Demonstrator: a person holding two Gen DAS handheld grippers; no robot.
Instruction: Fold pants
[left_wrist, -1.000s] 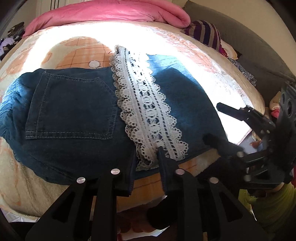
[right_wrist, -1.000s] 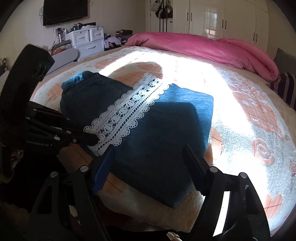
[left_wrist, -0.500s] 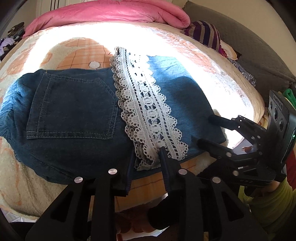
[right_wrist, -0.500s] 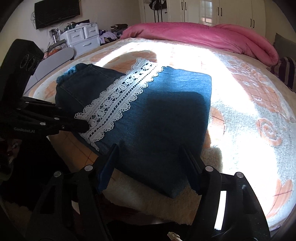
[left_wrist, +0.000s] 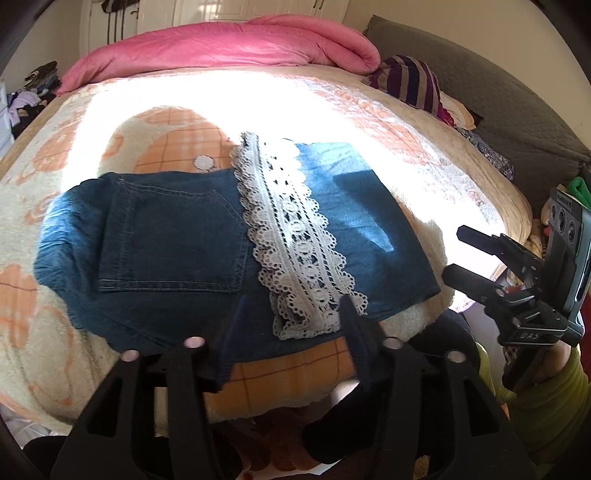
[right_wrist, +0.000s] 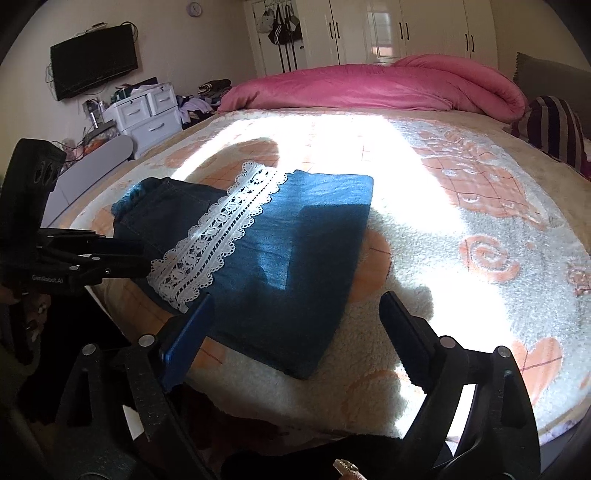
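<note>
Folded blue denim pants (left_wrist: 166, 240) with a white lace band (left_wrist: 295, 240) lie flat on the bed's fleece blanket (left_wrist: 166, 133), near its front edge. My left gripper (left_wrist: 291, 314) hovers over the near hem. Its jaws are opening, with the lace end lying loose between them and the pads off the cloth. In the right wrist view the pants (right_wrist: 295, 258) and lace (right_wrist: 221, 232) lie ahead. My right gripper (right_wrist: 295, 301) is opening wide over the folded corner and grips nothing. Each gripper shows in the other's view: the right gripper (left_wrist: 452, 253), the left gripper (right_wrist: 146, 254).
A rolled pink duvet (right_wrist: 369, 85) lies across the far side of the bed, with a striped cushion (left_wrist: 406, 77) and grey headboard (left_wrist: 498, 92) to the right. White drawers (right_wrist: 144, 114) and a wall TV (right_wrist: 94, 61) stand beyond the bed's left side. The bed edge (right_wrist: 295, 406) runs just below the grippers.
Both grippers' jaws have spread apart. The left one has let go of the lace hem and lifted a little. The right one has drawn back from the pants' corner.
</note>
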